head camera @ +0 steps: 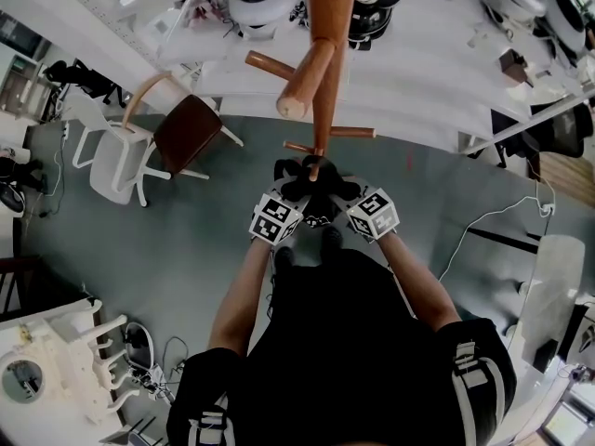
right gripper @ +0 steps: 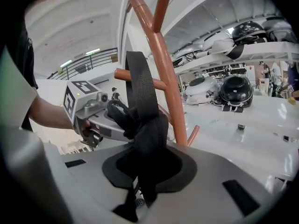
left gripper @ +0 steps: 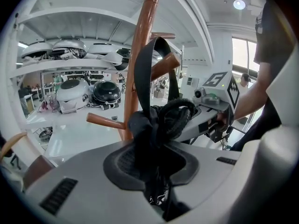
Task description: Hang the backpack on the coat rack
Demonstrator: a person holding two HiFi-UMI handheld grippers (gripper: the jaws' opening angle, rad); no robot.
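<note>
Clamps the left tongs (left gripper: 150,162) and the right tongs (right gripper: 148,166) on bunched black fabric of the backpack (head camera: 311,190). Holds it beside the coat rack (head camera: 325,82) pole, strap (left gripper: 142,73) looped around a peg (left gripper: 171,59).

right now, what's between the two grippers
The bunched black top of the backpack, clamped by both the left gripper and right gripper; head view shows it, coat rack just beyond.

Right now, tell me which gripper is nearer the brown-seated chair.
Left. The left gripper grips the backpack on the side toward the brown-seated chair; the right gripper grips it on the far side.
</note>
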